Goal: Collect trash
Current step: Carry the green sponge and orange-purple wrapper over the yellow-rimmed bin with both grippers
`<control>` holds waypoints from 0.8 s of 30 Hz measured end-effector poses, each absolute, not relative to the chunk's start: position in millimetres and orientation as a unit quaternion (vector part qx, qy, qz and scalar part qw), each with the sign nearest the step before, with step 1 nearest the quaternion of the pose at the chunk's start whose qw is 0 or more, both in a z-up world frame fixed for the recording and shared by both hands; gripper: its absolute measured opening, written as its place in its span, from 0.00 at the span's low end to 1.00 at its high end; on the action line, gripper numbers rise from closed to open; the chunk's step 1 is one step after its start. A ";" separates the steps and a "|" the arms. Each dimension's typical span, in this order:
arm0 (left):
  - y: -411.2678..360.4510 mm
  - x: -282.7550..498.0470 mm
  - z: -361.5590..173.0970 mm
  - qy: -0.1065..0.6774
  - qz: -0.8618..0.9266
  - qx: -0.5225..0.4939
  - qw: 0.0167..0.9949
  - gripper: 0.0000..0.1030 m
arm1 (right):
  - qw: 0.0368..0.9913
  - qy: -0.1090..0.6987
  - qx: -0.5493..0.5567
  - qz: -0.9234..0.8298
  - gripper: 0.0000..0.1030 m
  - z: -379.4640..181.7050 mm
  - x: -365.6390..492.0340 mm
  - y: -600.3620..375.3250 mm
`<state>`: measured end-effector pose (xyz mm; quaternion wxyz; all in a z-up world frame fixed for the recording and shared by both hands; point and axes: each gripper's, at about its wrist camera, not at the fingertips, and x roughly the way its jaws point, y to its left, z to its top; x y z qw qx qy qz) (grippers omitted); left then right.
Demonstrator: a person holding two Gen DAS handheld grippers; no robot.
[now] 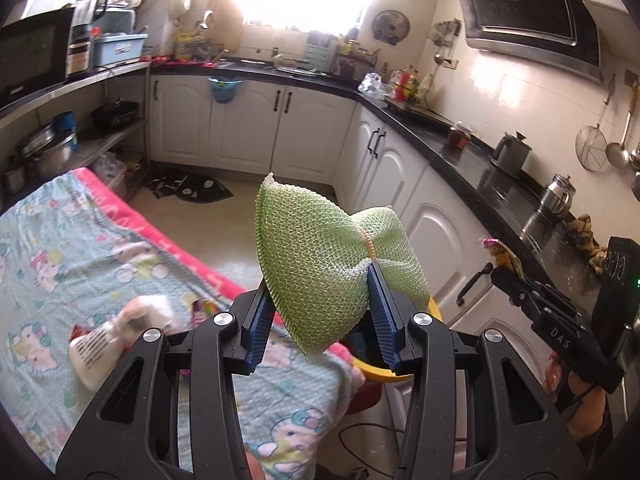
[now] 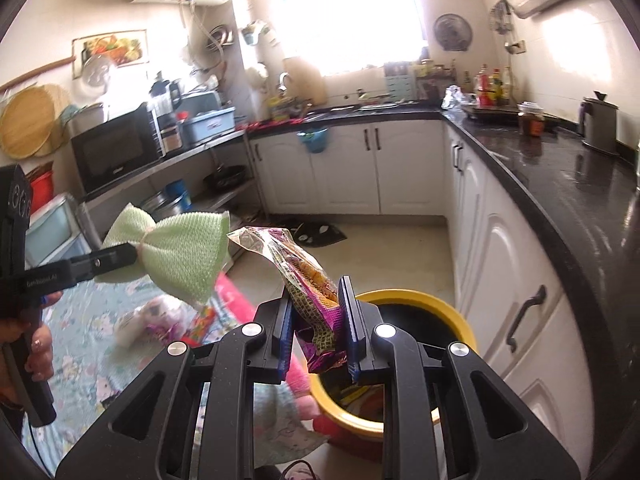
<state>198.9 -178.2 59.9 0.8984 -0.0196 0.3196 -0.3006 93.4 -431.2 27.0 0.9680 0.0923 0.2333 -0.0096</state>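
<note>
My left gripper [image 1: 320, 304] is shut on a green mesh scouring pad [image 1: 320, 256], pinched at its waist and held up in the air; from the right wrist view the same pad [image 2: 180, 256] hangs at the left in the left gripper [image 2: 134, 257]. My right gripper [image 2: 316, 320] is shut on a purple and yellow snack wrapper [image 2: 308, 280], which sticks up over the yellow-rimmed trash bin [image 2: 420, 300]. In the left wrist view the right gripper [image 1: 500, 270] shows at the far right with the wrapper tip [image 1: 498, 252], and the bin's rim [image 1: 384, 374] peeks out below the pad.
A table under a cartoon-print cloth [image 1: 60, 248] lies to the left, with a white bundle [image 1: 128, 328] and a colourful wrapper [image 2: 202, 322] on it. White cabinets [image 1: 248, 128] and a black counter [image 2: 580, 200] with kettles run along the right. A dark mat [image 1: 188, 186] lies on the floor.
</note>
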 end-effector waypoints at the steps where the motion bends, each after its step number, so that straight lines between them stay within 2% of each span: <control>1: -182.4 199.4 59.8 0.319 -0.303 -0.017 0.898 0.36 | 0.968 0.230 0.096 -0.016 0.20 27.8 92.2 -436.5; 24: -280.4 225.0 26.0 0.338 -0.335 0.041 0.879 0.36 | 0.961 0.228 0.119 -0.097 0.20 12.6 104.6 -483.4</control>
